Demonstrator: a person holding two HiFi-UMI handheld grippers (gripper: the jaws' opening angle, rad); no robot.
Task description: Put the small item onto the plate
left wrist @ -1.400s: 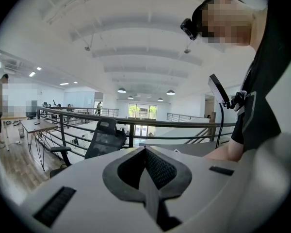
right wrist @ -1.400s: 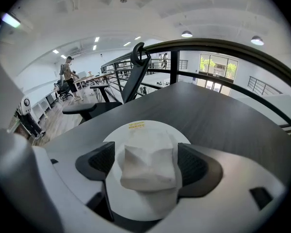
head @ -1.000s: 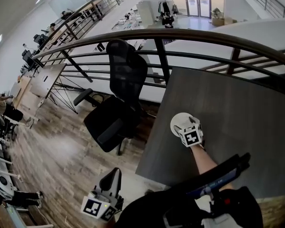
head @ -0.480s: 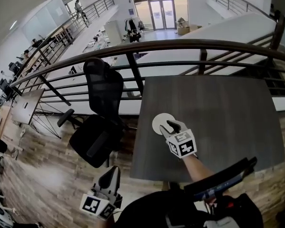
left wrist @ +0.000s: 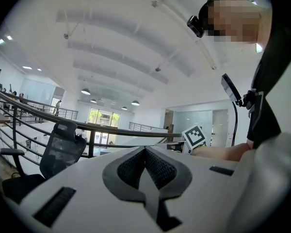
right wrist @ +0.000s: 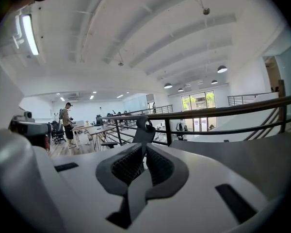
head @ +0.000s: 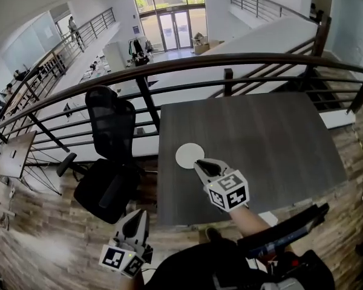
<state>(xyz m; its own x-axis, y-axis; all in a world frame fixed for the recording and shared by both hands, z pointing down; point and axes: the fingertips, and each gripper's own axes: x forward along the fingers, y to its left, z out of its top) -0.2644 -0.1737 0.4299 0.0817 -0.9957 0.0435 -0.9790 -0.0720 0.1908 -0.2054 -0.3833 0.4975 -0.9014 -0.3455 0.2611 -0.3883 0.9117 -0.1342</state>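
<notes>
White plate (head: 189, 156) sat on grey table (head: 278, 138), frame centre. Right gripper (head: 199, 163) just below it in frame, jaws just closed, nothing between. Left gripper (head: 135, 221) closed, empty, lower left.

A dark grey table (head: 272, 138) stands by a curved black railing (head: 230, 60) on a wood-plank floor (head: 42, 222), a black office chair (head: 111, 128) beside it, bright glass doors (head: 175, 26) beyond

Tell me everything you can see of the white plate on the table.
The plate is a round, plain white disc that looks shallow. It lies flat on the dark grey table, near the table's left edge in the head view. Nothing can be made out on it, and its material cannot be told.
</notes>
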